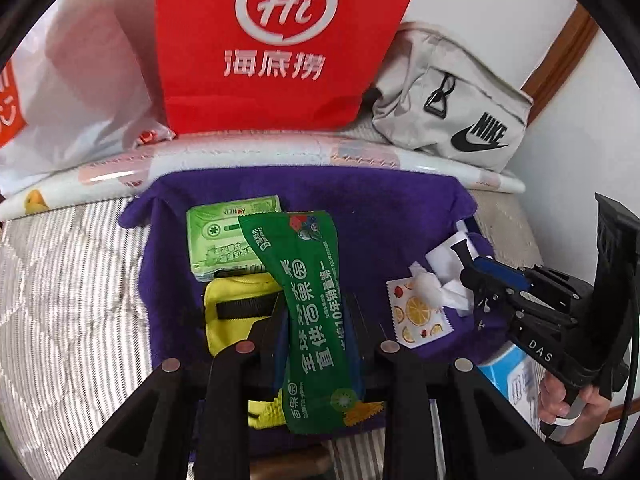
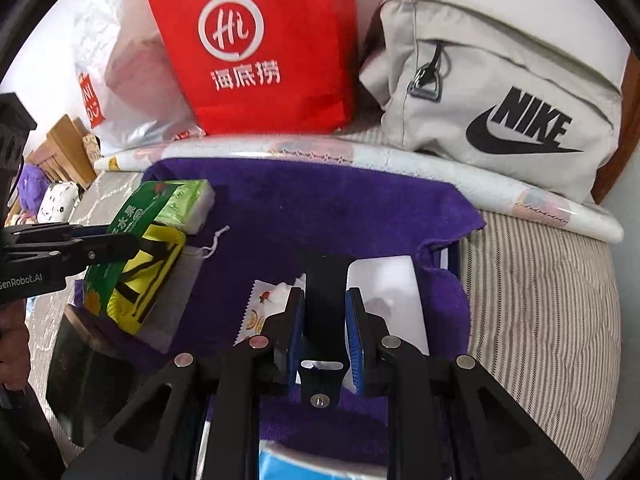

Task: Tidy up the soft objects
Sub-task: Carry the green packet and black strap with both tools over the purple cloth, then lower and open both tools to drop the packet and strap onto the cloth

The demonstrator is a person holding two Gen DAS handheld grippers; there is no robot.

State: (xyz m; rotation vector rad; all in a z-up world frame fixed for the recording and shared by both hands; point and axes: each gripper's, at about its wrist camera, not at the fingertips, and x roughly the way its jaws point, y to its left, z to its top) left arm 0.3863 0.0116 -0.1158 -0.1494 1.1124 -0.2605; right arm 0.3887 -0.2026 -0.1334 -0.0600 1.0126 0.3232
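Note:
My left gripper (image 1: pixel 314 320) is shut on a long green printed packet (image 1: pixel 308 264), which hangs above a yellow pouch (image 1: pixel 236 312) and a light-green tissue pack (image 1: pixel 228 236). These lie on a purple towel (image 1: pixel 360 208). From the right wrist view the left gripper (image 2: pixel 120 240) comes in from the left with the green packet (image 2: pixel 132 216). My right gripper (image 2: pixel 325 308) is shut on a black flat piece (image 2: pixel 324 276) that lies against a white pack (image 2: pixel 384 292). In the left wrist view the right gripper (image 1: pixel 466 264) sits over the towel's right side, beside a fruit-print sachet (image 1: pixel 418 316).
Behind the towel lies a rolled printed mat (image 1: pixel 280 152). A red paper bag (image 1: pixel 280 40), a grey Nike bag (image 1: pixel 448 108) and a white plastic bag (image 1: pixel 72 80) stand behind it against the wall. Striped bedding (image 2: pixel 540 300) surrounds the towel. A light-blue pack (image 1: pixel 504 376) lies near the right gripper.

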